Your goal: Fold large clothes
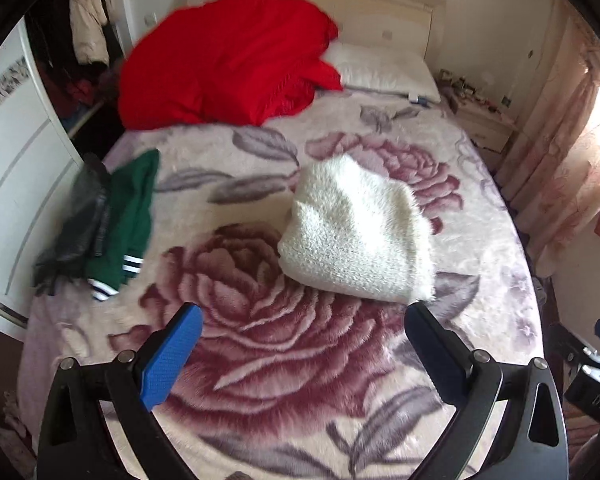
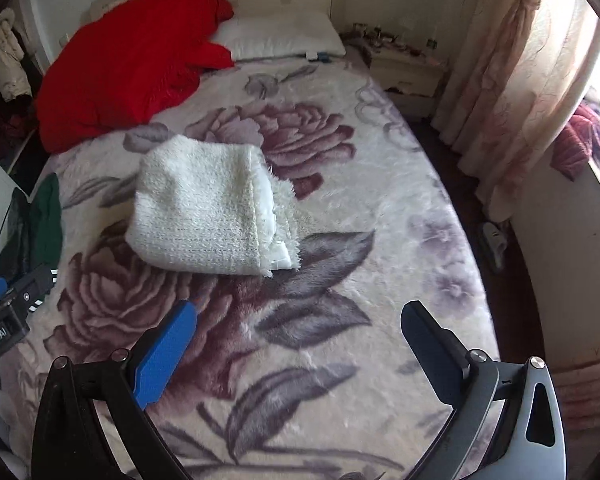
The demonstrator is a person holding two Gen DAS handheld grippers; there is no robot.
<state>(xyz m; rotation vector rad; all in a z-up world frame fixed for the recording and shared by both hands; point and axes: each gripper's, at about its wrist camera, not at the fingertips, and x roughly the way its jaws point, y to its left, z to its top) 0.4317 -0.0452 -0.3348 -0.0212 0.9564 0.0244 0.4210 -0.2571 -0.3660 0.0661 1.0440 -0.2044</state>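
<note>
Left gripper (image 1: 303, 320): nearest the lens, blue-padded fingers (image 1: 172, 356) spread wide with nothing between them, held above the bed.
Right gripper (image 2: 296, 316): jaws likewise apart and empty, aimed down at the blanket.
Floral blanket (image 1: 260, 360): covers the bed and serves as the folding surface.
White fluffy garment (image 1: 356, 232): the task's thing, lying mid-bed as a compact folded bundle, apart from both grippers; its fold looks finished, which would explain the empty jaws.
Green garment with white stripes (image 1: 132, 216): at the bed's left edge, partly under a dark one (image 1: 80, 224); probably set aside or waiting.
Red bedding (image 1: 228, 60): heaped at the headboard beside the pillow (image 1: 384, 68), out of the working area.
Containers: an open wardrobe (image 1: 52, 60) at far left holds hanging clothes; details unclear.
</note>
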